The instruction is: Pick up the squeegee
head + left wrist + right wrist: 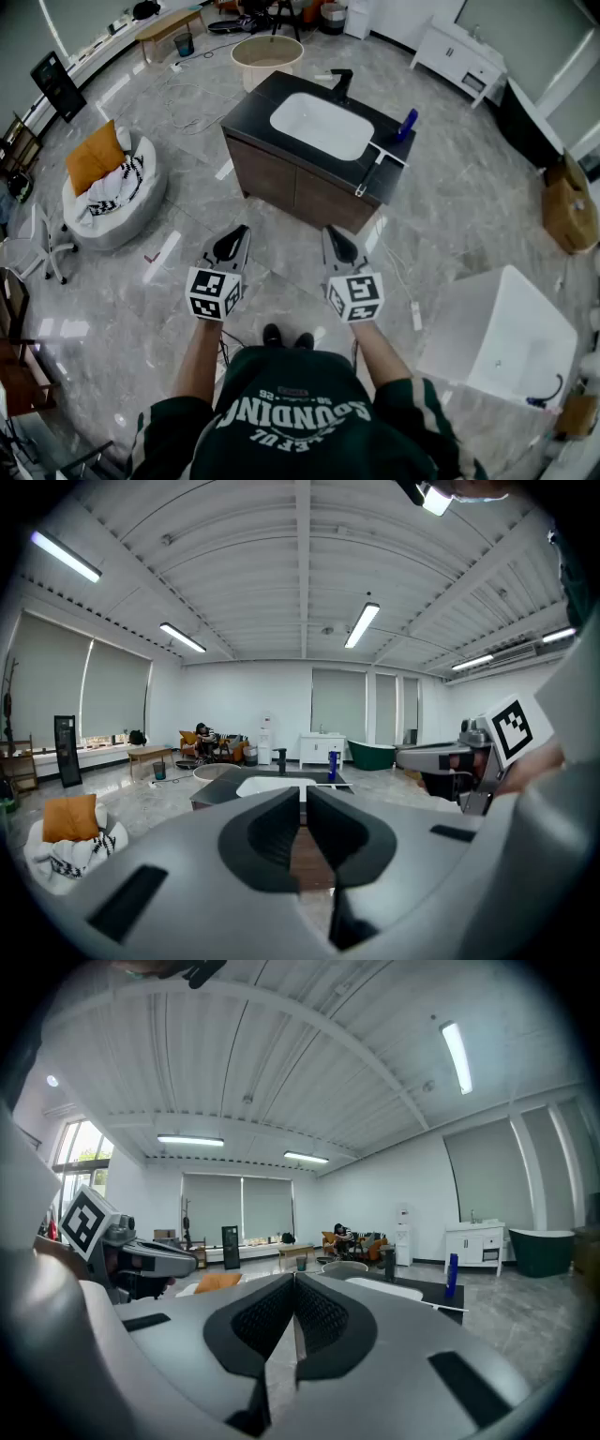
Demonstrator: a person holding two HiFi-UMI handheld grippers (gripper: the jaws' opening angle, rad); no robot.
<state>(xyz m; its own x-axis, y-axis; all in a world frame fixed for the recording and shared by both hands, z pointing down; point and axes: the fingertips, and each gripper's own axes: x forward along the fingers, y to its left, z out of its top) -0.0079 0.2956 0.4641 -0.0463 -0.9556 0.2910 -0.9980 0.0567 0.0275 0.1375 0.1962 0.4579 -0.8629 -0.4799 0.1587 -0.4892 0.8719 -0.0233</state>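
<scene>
a: where does the squeegee (pixel 380 161) lie from the person's grippers?

b: ahead of both, on the end of the dark counter (pixel 253 117) that lies beyond the right gripper (pixel 337 246), a little to its right. it is well apart from either gripper, with bare floor between.

a: and its long axis?

b: the white handle runs away from the right gripper, with its free end at the near edge of the counter. the blade lies across the far end, just short of the blue bottle (pixel 408 123).

a: so which gripper is nearer?

b: the right one. the left gripper (pixel 232 246) would have to cross in front of the sink (pixel 322 125), so the right gripper looks the better choice.

a: is either gripper holding anything?

b: no. the right gripper's jaws are closed together on nothing. the left gripper's jaws are all but touching, also with nothing between them. the right gripper would need to open before it reaches the handle.

a: the count?

b: one squeegee, one blue bottle, one sink, one counter, two grippers.
</scene>
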